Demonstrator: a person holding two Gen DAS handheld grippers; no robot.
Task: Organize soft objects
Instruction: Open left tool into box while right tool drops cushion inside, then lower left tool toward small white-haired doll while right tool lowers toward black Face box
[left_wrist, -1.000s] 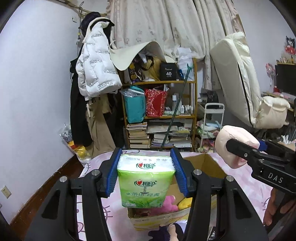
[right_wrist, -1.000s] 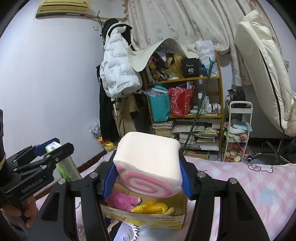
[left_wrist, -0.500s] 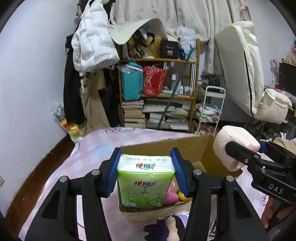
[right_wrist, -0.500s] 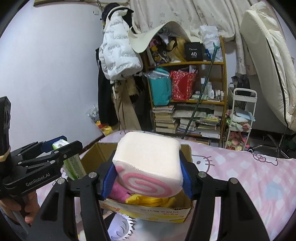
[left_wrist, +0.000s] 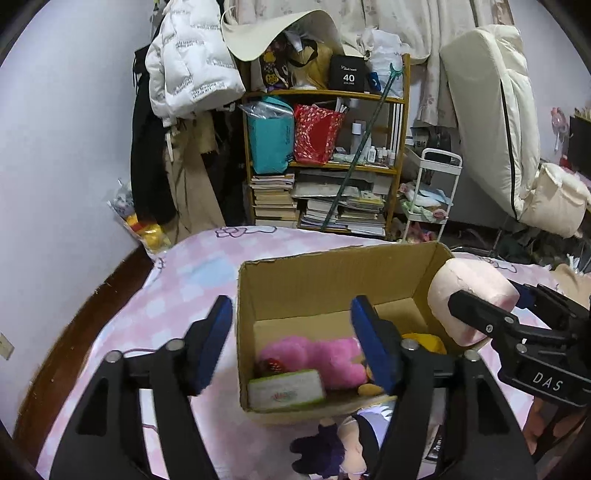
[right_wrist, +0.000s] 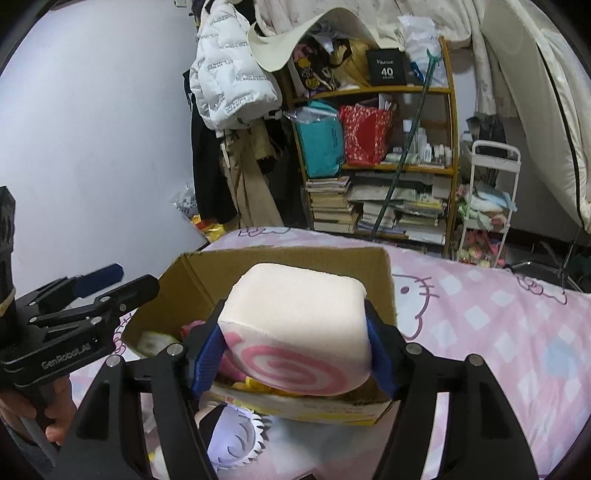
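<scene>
Now my opening left gripper (left_wrist: 291, 341) hangs empty above the brown cardboard box's rim (left_wrist: 332, 258); my opening right gripper (right_wrist: 295, 347) loosely brackets the swirl-faced cream cushion (right_wrist: 299, 328), spiral toward me.

box (left_wrist: 332, 273) far half free, pink plush (left_wrist: 314, 356) near

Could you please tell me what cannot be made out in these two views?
- Doll, left view: cut off by the bottom edge and claw arms.
- Yellow toy, left view: mostly behind the claw finger.
- Box contents, right view: hidden by the cushion.
</scene>
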